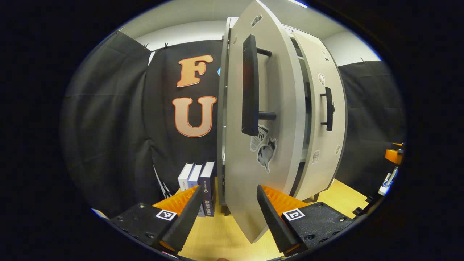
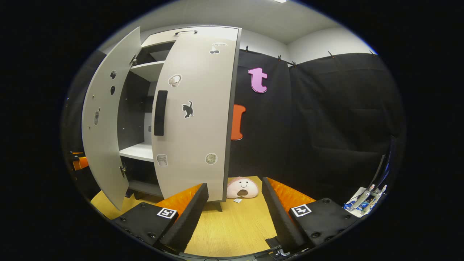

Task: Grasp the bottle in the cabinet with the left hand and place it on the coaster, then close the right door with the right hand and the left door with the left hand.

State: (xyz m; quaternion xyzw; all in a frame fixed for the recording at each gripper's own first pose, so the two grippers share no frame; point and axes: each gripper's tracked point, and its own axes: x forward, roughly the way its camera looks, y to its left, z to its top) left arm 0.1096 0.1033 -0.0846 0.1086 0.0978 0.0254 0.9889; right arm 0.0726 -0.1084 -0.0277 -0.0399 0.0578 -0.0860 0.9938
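The grey cabinet (image 2: 188, 33) stands on the wooden table (image 1: 217, 235). Its left door (image 1: 268, 108) is swung wide open, with a black handle (image 1: 250, 85) and a cat sticker facing me. My left gripper (image 1: 230, 210) is open just in front of that door, whose lower corner lies between the fingers in the left gripper view. The right door (image 2: 195, 116), with its black handle (image 2: 160, 113), lies close against the cabinet front; I cannot tell whether it is fully shut. My right gripper (image 2: 233, 214) is open and holds nothing, a little way back from that door.
Three books (image 1: 197, 181) stand upright left of the cabinet. A pink plush toy (image 2: 242, 187) lies on the table right of it. White shelves (image 2: 139, 150) show between the doors. Black cloth walls close in on both sides. A white object with pens (image 2: 364, 201) sits far right.
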